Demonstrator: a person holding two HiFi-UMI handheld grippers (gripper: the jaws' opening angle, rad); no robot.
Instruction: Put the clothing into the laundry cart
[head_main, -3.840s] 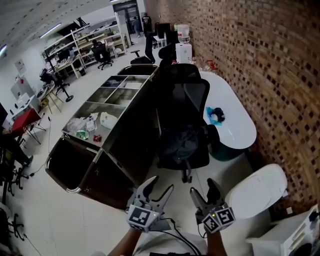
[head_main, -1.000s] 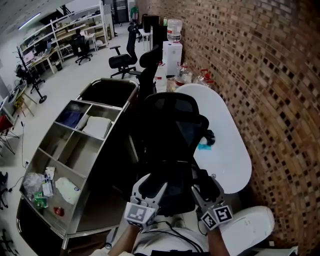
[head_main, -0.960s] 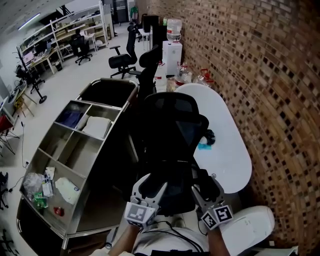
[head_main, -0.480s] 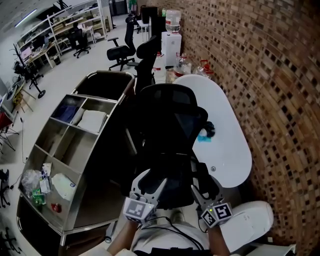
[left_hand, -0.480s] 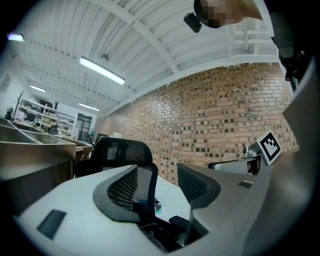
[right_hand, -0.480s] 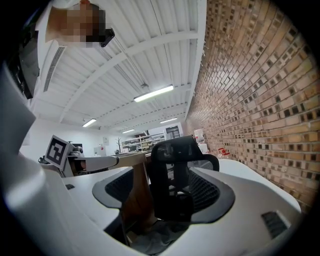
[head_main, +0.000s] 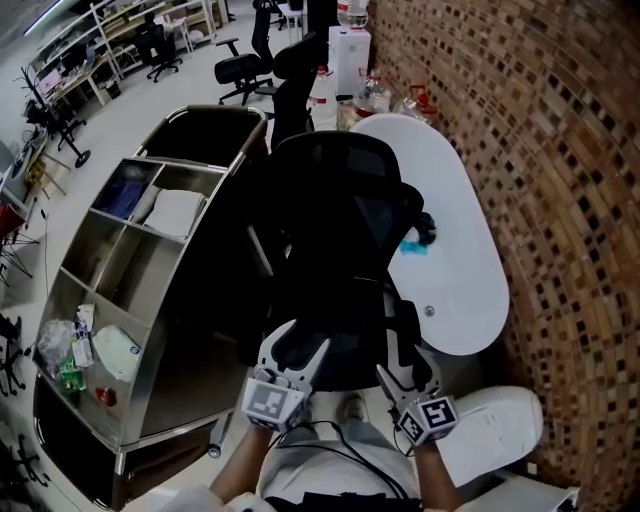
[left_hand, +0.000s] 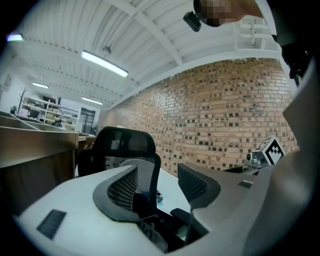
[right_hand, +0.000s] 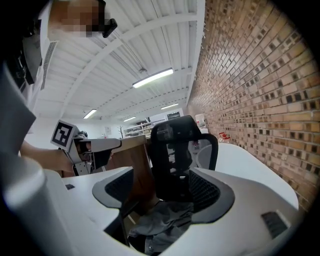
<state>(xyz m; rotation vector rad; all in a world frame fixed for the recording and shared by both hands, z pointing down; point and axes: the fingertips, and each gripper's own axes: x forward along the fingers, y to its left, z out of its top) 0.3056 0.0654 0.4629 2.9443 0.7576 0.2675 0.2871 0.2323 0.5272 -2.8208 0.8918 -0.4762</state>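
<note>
Black office chair (head_main: 340, 215) fills the middle, seat toward the person, tall mesh back on the far side. It stands btwn both tongs and the white oval table (head_main: 455, 290). Brick wall (head_main: 570, 150) runs along the right. The steel laundry cart (head_main: 185, 340) is just left of the chair. Its open compartments hold folded white and blue items, w/ bottles and packets at the near end, and there's a dark bin section (head_main: 205, 140) at the far end. A small blue item (head_main: 412, 247) lies on the table behind the chair back.

The clothing is a crumpled grey garment (right_hand: 162, 220), soft folds, lying on the chair seat. It's well apart from the cart's compartments.

Left tongs (head_main: 297, 345): jaws apart, nothing gripped. Right tongs (head_main: 403, 358): jaws apart too. The garment shows low btwn them, just beyond, and the pads aren't on it.

In the head view the seat is one dark mass and the garment can't be told from the chair. The left gripper view gives only dark folds at the bottom, unclear what they are. The garment's near edge is cut off by the right tongs' body.
</note>
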